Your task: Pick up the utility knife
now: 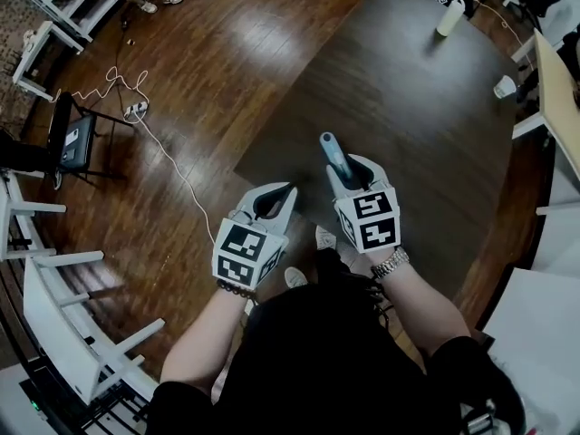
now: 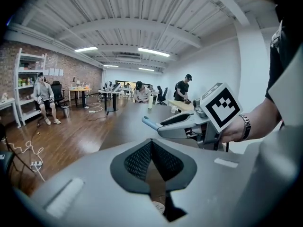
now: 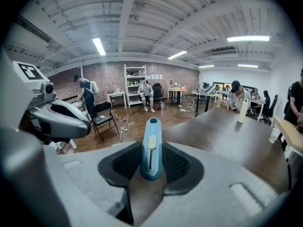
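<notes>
The utility knife (image 1: 333, 152) is light blue with a pale slider, and my right gripper (image 1: 352, 172) is shut on it, holding it above the near edge of the dark table (image 1: 408, 107). In the right gripper view the knife (image 3: 151, 148) stands between the dark pads, its rounded end pointing away from me. My left gripper (image 1: 286, 191) hovers beside it to the left, over the wooden floor. Its fingertips meet with nothing between them, as the left gripper view shows (image 2: 152, 143). That view also shows the right gripper (image 2: 189, 124) with the knife's end (image 2: 147, 122) sticking out.
A white bottle (image 1: 450, 16) stands at the table's far end and a cup (image 1: 505, 86) near its right edge. A folding chair (image 1: 72, 139) and a white cable (image 1: 163, 148) lie on the floor to the left. White shelving (image 1: 54, 315) lines the near left.
</notes>
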`<state>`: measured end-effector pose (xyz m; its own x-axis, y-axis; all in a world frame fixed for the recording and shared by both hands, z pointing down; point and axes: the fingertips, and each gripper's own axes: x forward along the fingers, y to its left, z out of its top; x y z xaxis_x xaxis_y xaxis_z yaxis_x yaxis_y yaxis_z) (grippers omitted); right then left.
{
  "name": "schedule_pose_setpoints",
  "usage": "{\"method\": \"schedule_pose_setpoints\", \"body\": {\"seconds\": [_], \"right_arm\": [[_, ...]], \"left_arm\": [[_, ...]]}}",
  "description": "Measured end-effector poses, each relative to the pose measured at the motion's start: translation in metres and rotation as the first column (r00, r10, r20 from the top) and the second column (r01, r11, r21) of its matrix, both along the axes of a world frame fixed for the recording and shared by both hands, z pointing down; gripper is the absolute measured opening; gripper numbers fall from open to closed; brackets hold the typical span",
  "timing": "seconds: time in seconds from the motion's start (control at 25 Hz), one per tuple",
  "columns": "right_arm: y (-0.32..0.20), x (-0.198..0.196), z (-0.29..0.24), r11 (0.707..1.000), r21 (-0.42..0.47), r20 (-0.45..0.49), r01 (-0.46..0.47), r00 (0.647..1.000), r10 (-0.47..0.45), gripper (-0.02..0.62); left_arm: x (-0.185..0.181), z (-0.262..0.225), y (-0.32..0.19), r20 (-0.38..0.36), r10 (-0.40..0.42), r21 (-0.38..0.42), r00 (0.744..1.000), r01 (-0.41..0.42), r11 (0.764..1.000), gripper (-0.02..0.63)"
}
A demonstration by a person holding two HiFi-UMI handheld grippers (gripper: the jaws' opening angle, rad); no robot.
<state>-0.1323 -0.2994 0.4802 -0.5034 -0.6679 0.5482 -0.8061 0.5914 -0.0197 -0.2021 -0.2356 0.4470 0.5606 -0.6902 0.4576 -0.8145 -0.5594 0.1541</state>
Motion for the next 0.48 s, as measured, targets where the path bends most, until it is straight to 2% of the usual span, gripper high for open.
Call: {"method": "schedule_pose_setpoints", "body": {"seconds": [0.24,0.48], "right_arm": [[0.047,-0.008,-0.043,0.997,0.072,0.003,-0.01,1.0,0.01,0.129],[0.074,-0.001,-0.074,0.993,0.117,0.025,-0.016,1.0,0.013,0.129]], "left_arm": [[-0.012,-0.025,0.038,-0.036,0.006,0.057,0.999,-0.003,0.998,0.017],[-0.002,-0.043,0.055,-0.062,0.023,0.096,0.998,-0.017,0.995,0.017]]}}
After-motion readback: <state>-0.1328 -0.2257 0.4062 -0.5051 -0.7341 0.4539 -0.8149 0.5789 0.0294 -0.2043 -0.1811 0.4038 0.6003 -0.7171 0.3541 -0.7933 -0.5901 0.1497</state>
